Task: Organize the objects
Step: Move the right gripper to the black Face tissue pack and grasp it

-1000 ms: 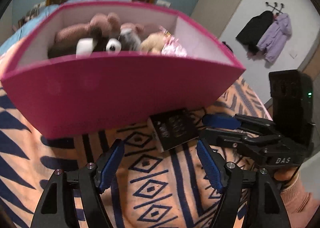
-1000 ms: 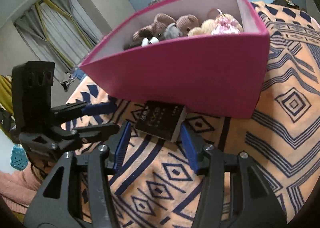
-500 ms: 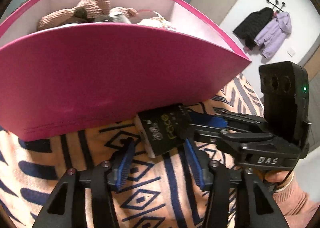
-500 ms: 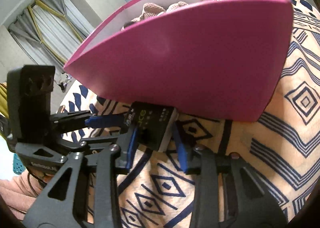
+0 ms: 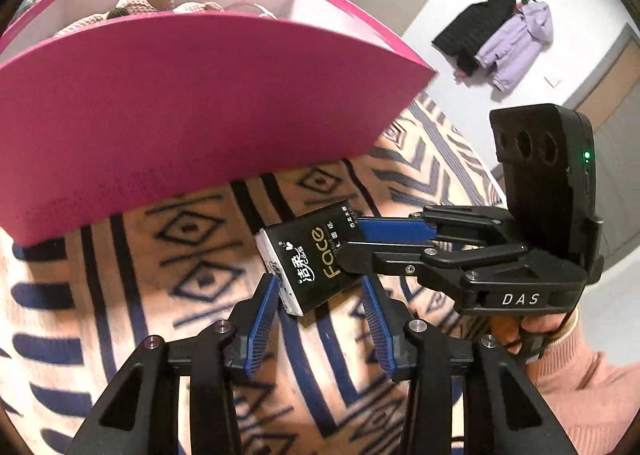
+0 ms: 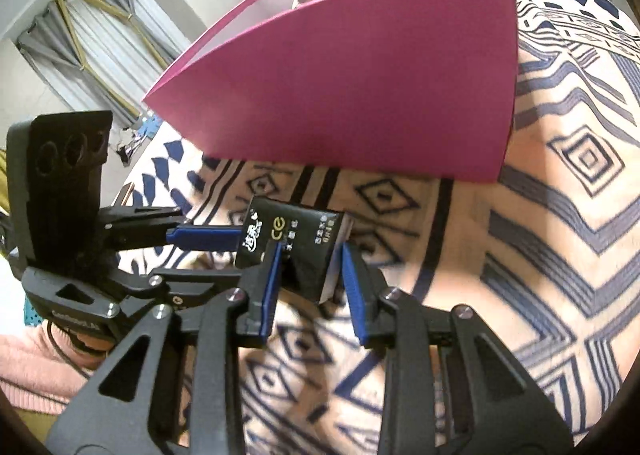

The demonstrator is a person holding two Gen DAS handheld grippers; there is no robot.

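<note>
Pink and tall, the cardboard box [image 5: 192, 115] stands on the striped orange blanket [image 5: 120, 315]. Just in front of the box, the small black tissue pack [image 5: 316, 259] is squeezed by both tools. The left gripper [image 5: 320, 291] has just closed on it, then the right gripper [image 6: 308, 267] too.

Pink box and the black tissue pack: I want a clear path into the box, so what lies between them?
Only bare patterned blanket lies between the tissue pack and the pink box, seen in both wrist views.
</note>
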